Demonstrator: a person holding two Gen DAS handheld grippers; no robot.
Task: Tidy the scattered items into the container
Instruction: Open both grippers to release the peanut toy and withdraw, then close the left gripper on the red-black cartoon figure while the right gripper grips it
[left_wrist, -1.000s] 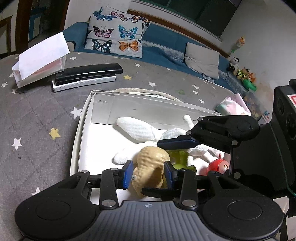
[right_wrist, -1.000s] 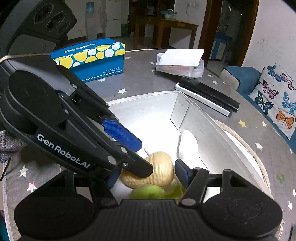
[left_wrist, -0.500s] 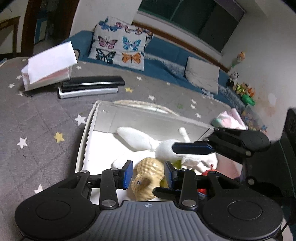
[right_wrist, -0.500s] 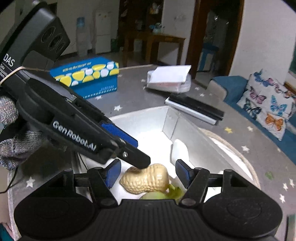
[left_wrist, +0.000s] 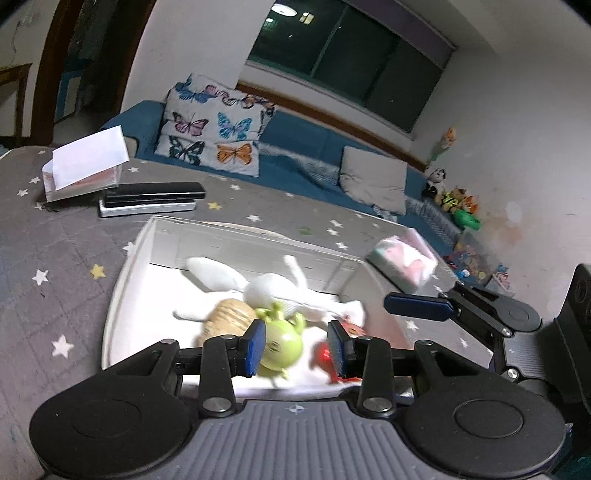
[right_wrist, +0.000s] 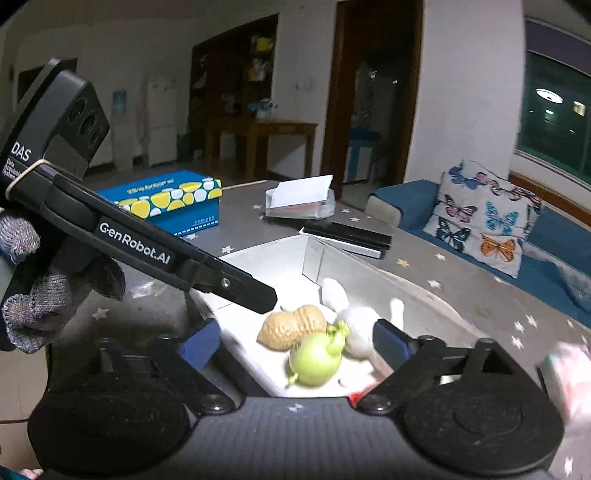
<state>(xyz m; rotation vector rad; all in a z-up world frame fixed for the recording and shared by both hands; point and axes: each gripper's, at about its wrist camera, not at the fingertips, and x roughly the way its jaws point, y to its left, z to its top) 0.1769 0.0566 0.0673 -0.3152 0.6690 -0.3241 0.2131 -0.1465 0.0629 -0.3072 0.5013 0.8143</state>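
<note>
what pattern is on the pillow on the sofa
Colourful butterflies on white pillow; clearest in the left wrist view.

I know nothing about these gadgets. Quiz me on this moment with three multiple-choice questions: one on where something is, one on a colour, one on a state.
1. Where does the peanut toy lie?
A. inside the white box
B. on the starry table cover
C. on the sofa

2. What colour is the round toy beside the peanut toy?
A. blue
B. green
C. orange

3. What does the right gripper hold?
A. the peanut toy
B. the tissue pack
C. nothing

Answers:
1 A: it rests on the box's white floor beside the white plush.
2 B: its body is light green.
3 C: its jaws are opening wide, and the toys lie below, untouched.
</note>
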